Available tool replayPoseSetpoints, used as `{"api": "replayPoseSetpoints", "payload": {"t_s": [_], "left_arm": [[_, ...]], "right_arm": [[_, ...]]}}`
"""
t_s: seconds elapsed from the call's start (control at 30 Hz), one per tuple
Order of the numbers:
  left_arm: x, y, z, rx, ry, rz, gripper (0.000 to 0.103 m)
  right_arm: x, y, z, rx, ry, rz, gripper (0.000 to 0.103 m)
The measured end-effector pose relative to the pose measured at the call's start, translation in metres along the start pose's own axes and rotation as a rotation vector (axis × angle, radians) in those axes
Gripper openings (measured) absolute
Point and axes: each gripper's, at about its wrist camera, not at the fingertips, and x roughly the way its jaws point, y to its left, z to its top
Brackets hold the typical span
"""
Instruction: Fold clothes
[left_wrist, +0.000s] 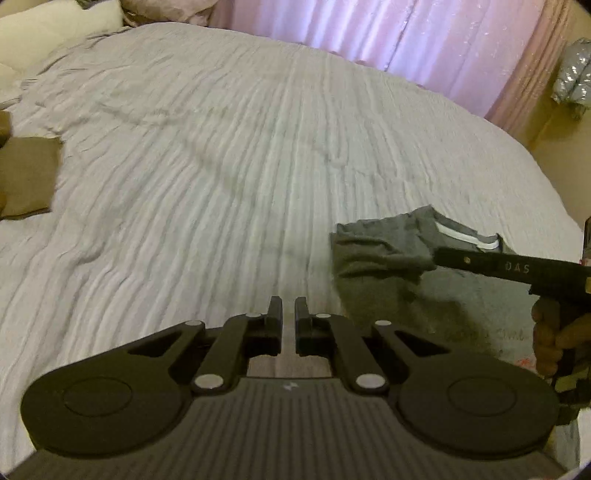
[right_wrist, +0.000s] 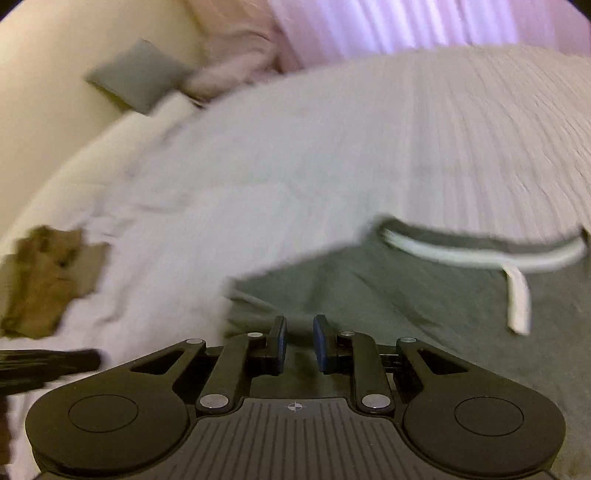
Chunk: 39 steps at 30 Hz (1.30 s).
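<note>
A: From the left wrist view, our left gripper (left_wrist: 289, 314) hangs over bare bedspread (left_wrist: 221, 147). Its jaws are drawn almost together, with only a sliver between them and nothing in it.

B: And the grey garment (left_wrist: 376, 251)?

A: It lies on the bed to the right of those jaws, well clear of them. One flap of it is doubled over, and a white band (left_wrist: 461, 236) shows at its far edge. Our right gripper (left_wrist: 436, 256) comes in from the right, held by a hand (left_wrist: 550, 339), with its tip at the edge of that doubled flap.

B: Anything else on the bed?

A: A folded brown cloth (left_wrist: 26, 173) lies at the far left, well apart from both grippers. Cream pillows (left_wrist: 44, 29) sit at the top left, and a pink curtain (left_wrist: 369, 37) hangs beyond the bed.

B: Now the right wrist view, which is blurred.

A: Here the right jaws stand partly spread. We see grey cloth through the gap, and the garment spreads out under and ahead of them. We cannot tell whether the pads touch it. The white band curves across the upper right, with a loose white end (right_wrist: 519, 302) hanging down from it.

B: And off to the left?

A: The brown cloth lies rumpled near the left edge, far from these jaws.
</note>
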Motion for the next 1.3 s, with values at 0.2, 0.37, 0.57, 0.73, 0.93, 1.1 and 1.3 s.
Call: {"api": "replayPoseSetpoints", "payload": {"t_s": [0.2, 0.37, 0.57, 0.73, 0.93, 1.1, 1.3], "left_arm": [[0.03, -0.012, 0.013, 0.019, 0.017, -0.02, 0.003], [0.037, -0.017, 0.014, 0.006, 0.039, -0.009, 0.004], [0.042, -0.046, 0.006, 0.034, 0.086, -0.05, 0.003], [0.052, -0.09, -0.013, 0.086, 0.129, -0.115, 0.004], [0.056, -0.146, -0.025, 0.101, 0.155, -0.176, 0.004], [0.053, -0.185, -0.027, 0.083, 0.161, -0.216, 0.004], [0.049, -0.212, -0.033, 0.062, 0.172, -0.216, 0.004]], "right_arm": [[0.057, -0.017, -0.008, 0.012, 0.096, -0.088, 0.021], [0.028, -0.033, 0.002, 0.083, -0.016, -0.079, 0.021], [-0.057, -0.076, -0.055, 0.28, 0.039, -0.236, 0.021], [-0.16, -0.153, -0.103, 0.542, 0.002, -0.441, 0.021], [-0.259, -0.237, -0.152, 0.959, -0.254, -0.45, 0.07], [-0.265, -0.294, -0.189, 1.274, -0.434, -0.23, 0.052], [-0.248, -0.334, -0.192, 1.396, -0.449, -0.139, 0.02]]}}
